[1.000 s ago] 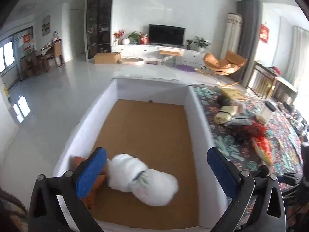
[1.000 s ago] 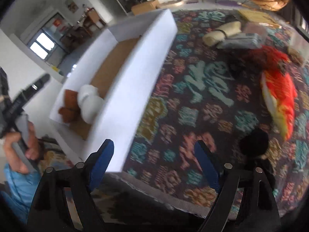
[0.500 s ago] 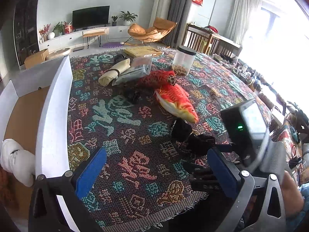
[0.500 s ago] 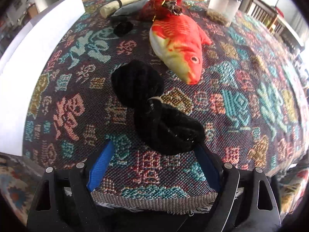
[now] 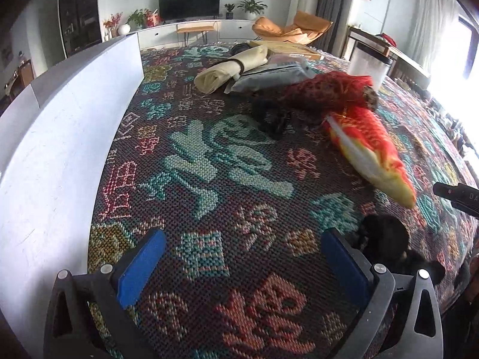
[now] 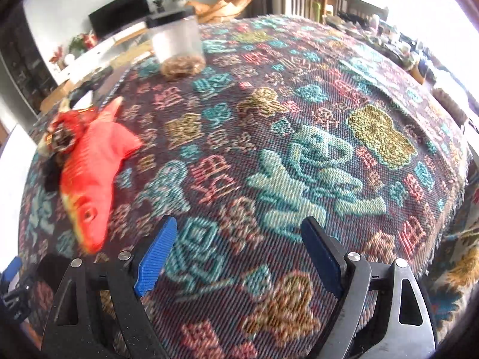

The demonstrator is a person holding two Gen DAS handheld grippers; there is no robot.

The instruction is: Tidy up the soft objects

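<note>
My left gripper (image 5: 242,257) is open and empty, low over the patterned tablecloth (image 5: 209,155). A black fuzzy soft toy (image 5: 386,239) lies just right of its right finger. A red and yellow plush fish (image 5: 368,149) lies further right; it also shows in the right wrist view (image 6: 92,164). A dark red soft bundle (image 5: 323,92) and a small black soft item (image 5: 269,116) lie behind. The white box wall (image 5: 60,137) runs along the left. My right gripper (image 6: 236,254) is open and empty over bare cloth.
A rolled cream cloth (image 5: 230,68), a grey packet (image 5: 272,74) and a flat yellow box (image 5: 287,48) lie at the far end. A clear jar with a black lid (image 6: 176,48) stands beyond the fish. The table edge (image 6: 449,209) drops off on the right.
My left gripper swung from the box to the table and now sits lower by the black toy. My right gripper has turned right, away from the black toy, toward bare cloth.
</note>
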